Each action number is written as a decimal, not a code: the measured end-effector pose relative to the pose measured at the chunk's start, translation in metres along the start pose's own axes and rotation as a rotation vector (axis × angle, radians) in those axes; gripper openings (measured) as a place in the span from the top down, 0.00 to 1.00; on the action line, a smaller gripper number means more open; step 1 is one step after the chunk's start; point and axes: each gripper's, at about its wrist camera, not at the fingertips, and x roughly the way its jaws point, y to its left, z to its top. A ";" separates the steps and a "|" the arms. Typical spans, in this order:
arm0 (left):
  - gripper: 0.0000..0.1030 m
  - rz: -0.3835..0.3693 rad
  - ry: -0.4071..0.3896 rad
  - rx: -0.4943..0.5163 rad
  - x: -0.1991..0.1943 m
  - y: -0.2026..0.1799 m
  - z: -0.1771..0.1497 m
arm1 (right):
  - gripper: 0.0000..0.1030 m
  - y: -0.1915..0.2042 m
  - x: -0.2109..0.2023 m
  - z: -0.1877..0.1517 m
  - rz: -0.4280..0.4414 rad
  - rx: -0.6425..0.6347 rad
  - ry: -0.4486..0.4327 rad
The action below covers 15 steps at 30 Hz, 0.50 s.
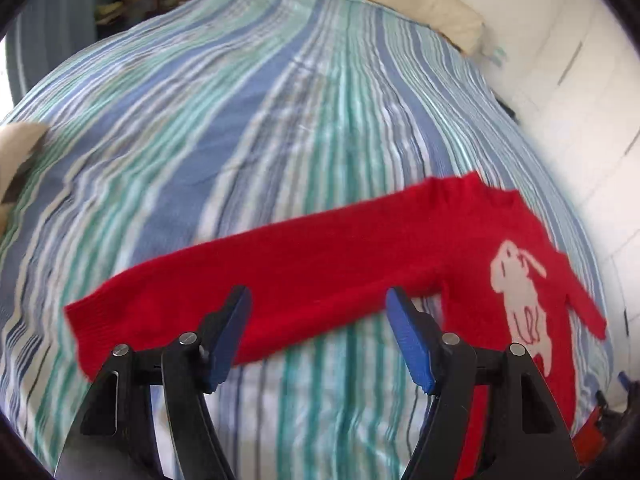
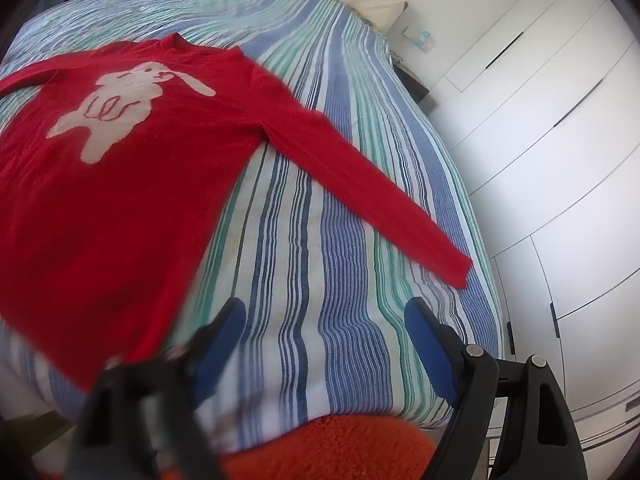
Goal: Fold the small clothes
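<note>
A small red sweater with a cream rabbit figure on its front lies flat, face up, on the striped bed. Both sleeves are spread out. In the left wrist view its left sleeve stretches across just beyond my left gripper, which is open and empty above it. In the right wrist view the other sleeve runs toward the bed's right edge. My right gripper is open and empty, over bare bedcover between the sweater's body and that sleeve's cuff.
The bed has a blue, green and white striped cover. A cream pillow lies at the head. White wardrobe doors stand close to the bed's right side. An orange fuzzy item lies below the bed's near edge.
</note>
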 end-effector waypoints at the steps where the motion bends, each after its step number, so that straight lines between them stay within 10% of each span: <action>1: 0.34 0.011 0.037 0.005 0.019 -0.008 0.003 | 0.21 -0.001 -0.001 -0.001 -0.002 0.001 -0.002; 4: 0.42 0.173 0.167 -0.008 0.070 -0.005 -0.007 | 0.21 -0.003 -0.003 -0.002 -0.001 0.009 -0.009; 8: 0.41 0.258 0.142 0.024 0.045 0.008 -0.023 | 0.21 -0.007 -0.006 -0.004 0.006 0.023 -0.026; 15: 0.02 0.396 -0.007 -0.077 -0.019 0.080 -0.022 | 0.21 -0.016 -0.007 -0.003 0.026 0.070 -0.041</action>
